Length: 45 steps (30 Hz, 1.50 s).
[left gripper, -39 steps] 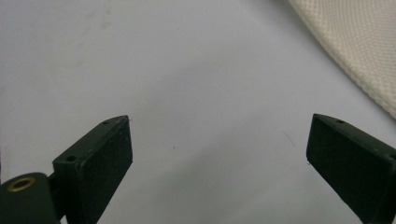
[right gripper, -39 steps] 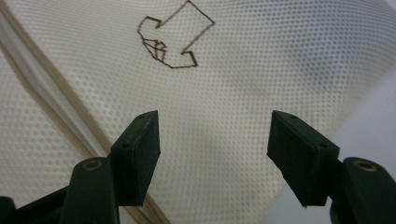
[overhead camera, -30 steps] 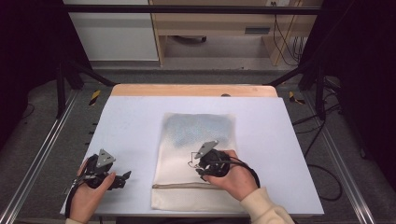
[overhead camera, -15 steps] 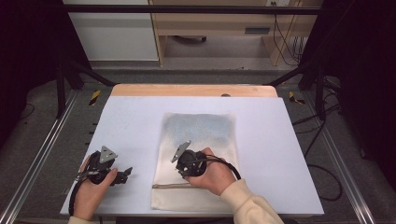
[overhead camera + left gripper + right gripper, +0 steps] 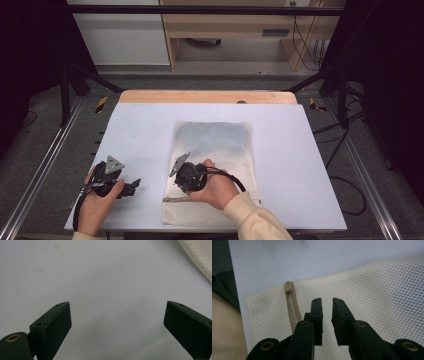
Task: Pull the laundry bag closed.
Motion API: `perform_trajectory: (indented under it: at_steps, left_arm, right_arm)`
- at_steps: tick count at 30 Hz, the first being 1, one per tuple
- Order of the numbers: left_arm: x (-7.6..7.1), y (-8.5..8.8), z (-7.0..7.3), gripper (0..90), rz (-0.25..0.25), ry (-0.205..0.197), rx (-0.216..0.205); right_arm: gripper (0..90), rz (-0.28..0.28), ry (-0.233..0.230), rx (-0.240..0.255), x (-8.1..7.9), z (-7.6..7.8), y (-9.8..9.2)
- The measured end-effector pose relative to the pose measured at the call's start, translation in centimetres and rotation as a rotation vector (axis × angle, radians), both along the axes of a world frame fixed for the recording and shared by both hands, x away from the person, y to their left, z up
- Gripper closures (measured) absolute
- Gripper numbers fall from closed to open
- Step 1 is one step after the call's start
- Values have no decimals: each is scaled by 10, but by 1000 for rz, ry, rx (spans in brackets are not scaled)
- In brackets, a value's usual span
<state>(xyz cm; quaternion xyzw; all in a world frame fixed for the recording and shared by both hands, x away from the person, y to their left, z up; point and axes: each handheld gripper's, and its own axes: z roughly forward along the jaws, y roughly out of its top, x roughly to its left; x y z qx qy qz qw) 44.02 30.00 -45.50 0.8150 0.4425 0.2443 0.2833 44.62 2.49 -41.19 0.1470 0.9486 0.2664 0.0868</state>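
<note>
- A lab-style recording bay, not a home.
- Black metal frame [image 5: 80, 82] surrounds the white table [image 5: 140, 130].
- Loose cables [image 5: 345, 165] trail over grey carpet [image 5: 45, 150] beside the table's right edge.

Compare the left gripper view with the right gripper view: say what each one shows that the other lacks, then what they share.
Left gripper view: the left gripper, jaws wide apart over the bare white table.

Right gripper view: the right gripper, jaws nearly together with nothing visibly pinched, beside a beige zipper with its end stop.

Both: the cream mesh bag and the table surface.
</note>
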Motion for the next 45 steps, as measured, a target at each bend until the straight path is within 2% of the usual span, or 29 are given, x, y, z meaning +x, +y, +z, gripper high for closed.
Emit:
perform_trajectory:
  at_steps: [7,8,11,17,23,29,31,35,39,40,41,42,45]
  left_arm:
    - [0,4,1,75,15,-3,-9]
    - [0,4,0,75,18,-4,-13]
    - [0,4,0,75,15,-7,-14]
    - [0,6,1,75,17,-7,-13]
    - [0,7,1,75,17,-4,-13]
    - [-1,6,0,76,17,0,-13]
    - [-2,8,0,77,23,1,-14]
    - [-5,10,3,77,30,-3,-31]
    - [-5,10,3,77,25,-5,-29]
    - [-4,11,4,74,13,-11,-68]
    - [-4,11,4,73,13,-11,-68]
    - [-5,11,6,70,16,-19,-101]
    - [-8,10,8,66,15,-24,-99]
  right_arm:
    - [812,26,4,-6,1,-4,15]
    - [817,32,4,9,0,-5,19]
    - [823,43,7,8,-1,-6,25]
    - [826,62,6,12,-1,-9,32]
    - [794,81,34,23,-6,-13,39]
    - [732,125,58,33,-15,-17,44]
    - [719,132,63,30,-16,-19,45]
    - [706,127,88,-9,-14,-27,47]
    - [764,132,103,-27,-13,-32,49]
    - [817,136,103,-34,-12,-33,48]
    - [817,136,103,-34,-12,-33,48]
    - [819,137,119,-19,-10,-30,46]
    - [819,139,120,1,-10,-27,43]
